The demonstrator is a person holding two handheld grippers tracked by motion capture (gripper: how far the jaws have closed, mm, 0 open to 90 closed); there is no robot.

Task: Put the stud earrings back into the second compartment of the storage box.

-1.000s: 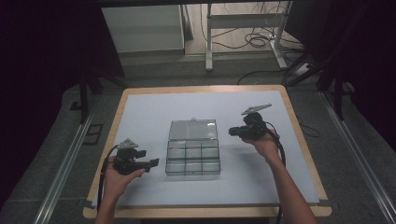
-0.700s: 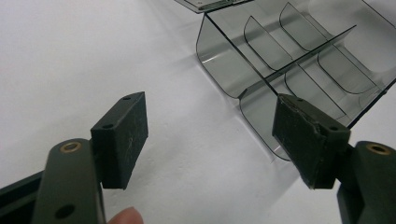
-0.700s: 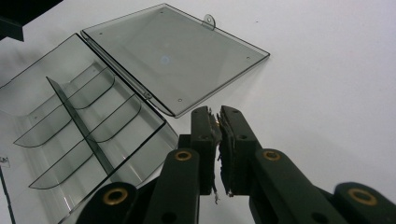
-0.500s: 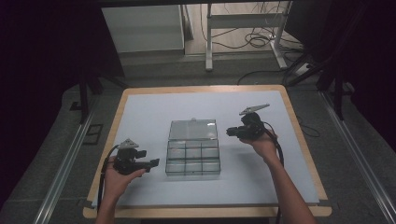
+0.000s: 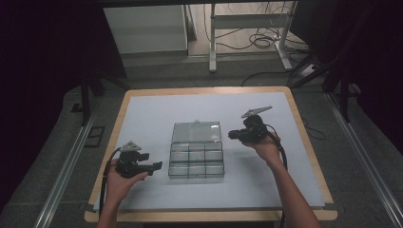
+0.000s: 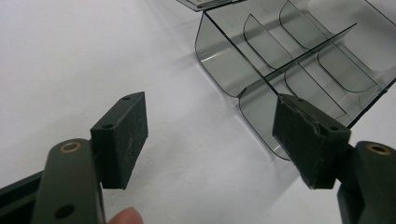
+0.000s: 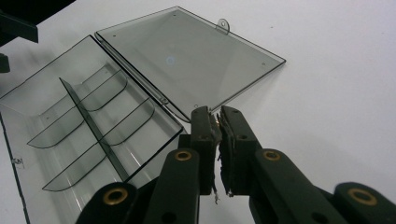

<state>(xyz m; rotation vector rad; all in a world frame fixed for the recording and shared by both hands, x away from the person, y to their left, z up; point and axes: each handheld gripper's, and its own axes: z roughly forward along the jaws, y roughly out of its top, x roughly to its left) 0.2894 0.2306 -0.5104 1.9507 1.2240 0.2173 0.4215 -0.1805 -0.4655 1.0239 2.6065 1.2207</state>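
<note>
I have a clear smoky-grey plastic compartment box (image 5: 196, 161) lying open at the middle of the white-topped desk (image 5: 142, 114), its flat hinged lid (image 5: 196, 131) folded back flat on the far side of the tray. All the compartments look empty.

My left hand-held gripper (image 5: 157, 166) sits just to the left of the box, near its front corner, jaws spread wide and holding nothing; in the left gripper view (image 6: 210, 135) the curved tray wall shows between and beyond the pads, not touched. My right hand-held gripper (image 5: 231, 135) is just to the right of the box, beside the lid's hinge end, jaws pressed together on nothing; in the right gripper view (image 7: 218, 135) the tips point at the corner where lid (image 7: 187, 56) meets tray.

I judge the step in hand to be closing the lid. To do it well, I would open the right jaws a little, slip one pad under the lid's free edge near its small latch tab (image 7: 223, 24), and swing it over slowly. The left jaws should steady the tray wall so the light box doesn't skid.
</note>
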